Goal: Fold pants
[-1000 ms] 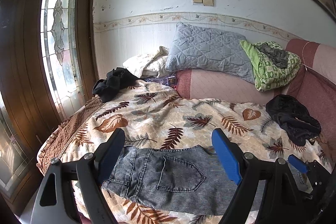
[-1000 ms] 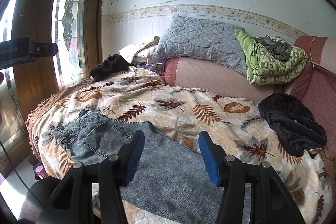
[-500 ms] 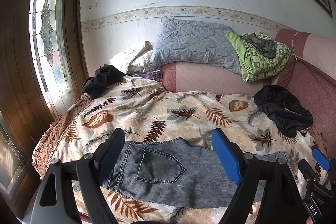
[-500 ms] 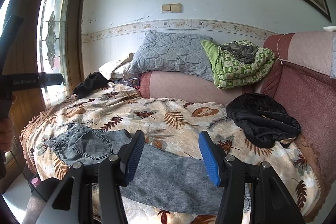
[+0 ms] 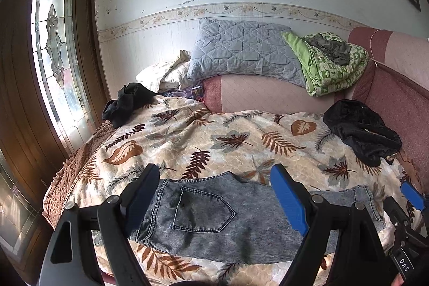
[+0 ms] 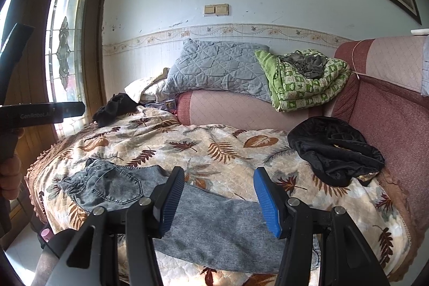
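Note:
Grey washed denim pants lie flat along the near edge of the leaf-patterned bedspread, waist and back pocket to the left, legs running right. My left gripper hovers open over the waist end with nothing between its blue pads. In the right wrist view the same pants stretch across the near edge, and my right gripper hangs open above the leg part, holding nothing. The right gripper's blue tip shows at the far right of the left wrist view. The left tool's black body shows at the left edge.
A black garment lies on the bedspread at the right by the red sofa arm. Another dark garment sits at the far left corner. A grey quilted pillow and a folded green blanket rest on the backrest.
Both grippers have drawn back and swung right, so the pants now show lower and further left in both views. Neither gripper's opening changed, and the pants lie as before.

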{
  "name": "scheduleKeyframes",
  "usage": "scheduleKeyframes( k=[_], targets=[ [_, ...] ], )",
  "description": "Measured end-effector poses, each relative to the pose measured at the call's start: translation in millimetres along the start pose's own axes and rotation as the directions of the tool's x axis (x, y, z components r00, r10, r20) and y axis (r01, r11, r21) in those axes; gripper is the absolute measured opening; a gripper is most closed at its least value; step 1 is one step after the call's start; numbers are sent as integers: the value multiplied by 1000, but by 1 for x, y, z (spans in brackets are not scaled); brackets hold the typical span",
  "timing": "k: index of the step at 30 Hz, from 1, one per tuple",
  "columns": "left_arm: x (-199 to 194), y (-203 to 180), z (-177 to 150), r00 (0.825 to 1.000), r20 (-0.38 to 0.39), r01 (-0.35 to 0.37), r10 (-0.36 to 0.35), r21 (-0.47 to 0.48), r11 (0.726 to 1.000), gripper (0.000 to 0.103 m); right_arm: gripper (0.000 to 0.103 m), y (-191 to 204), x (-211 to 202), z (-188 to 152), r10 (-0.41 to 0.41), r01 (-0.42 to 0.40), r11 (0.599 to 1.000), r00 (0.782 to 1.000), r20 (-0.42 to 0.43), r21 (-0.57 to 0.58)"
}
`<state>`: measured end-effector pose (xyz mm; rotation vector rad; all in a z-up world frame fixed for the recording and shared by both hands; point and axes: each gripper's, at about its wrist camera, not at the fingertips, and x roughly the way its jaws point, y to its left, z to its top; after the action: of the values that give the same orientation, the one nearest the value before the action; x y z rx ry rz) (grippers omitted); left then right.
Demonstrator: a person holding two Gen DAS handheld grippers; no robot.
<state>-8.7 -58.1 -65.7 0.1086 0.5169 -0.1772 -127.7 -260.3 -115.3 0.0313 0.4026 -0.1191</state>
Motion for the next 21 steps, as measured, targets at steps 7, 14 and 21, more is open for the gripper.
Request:
scheduleKeyframes(
  k=[7, 14, 21],
  targets=[
    [6, 7, -3, 1000, -11, 4, -4, -12, 1000, 85, 58, 12, 11, -1, 17, -17, 1000, 1000, -21, -21],
    [1, 14, -2, 1000, -4, 6, -6, -31, 999, 85, 58, 23, 8, 2, 25, -26, 999, 1000, -15, -48],
    [0, 15, -6, 1000, -13, -4, 4, -27, 1000, 85, 58, 22, 1, 4, 5, -6, 999, 1000, -12, -52]
  ],
)
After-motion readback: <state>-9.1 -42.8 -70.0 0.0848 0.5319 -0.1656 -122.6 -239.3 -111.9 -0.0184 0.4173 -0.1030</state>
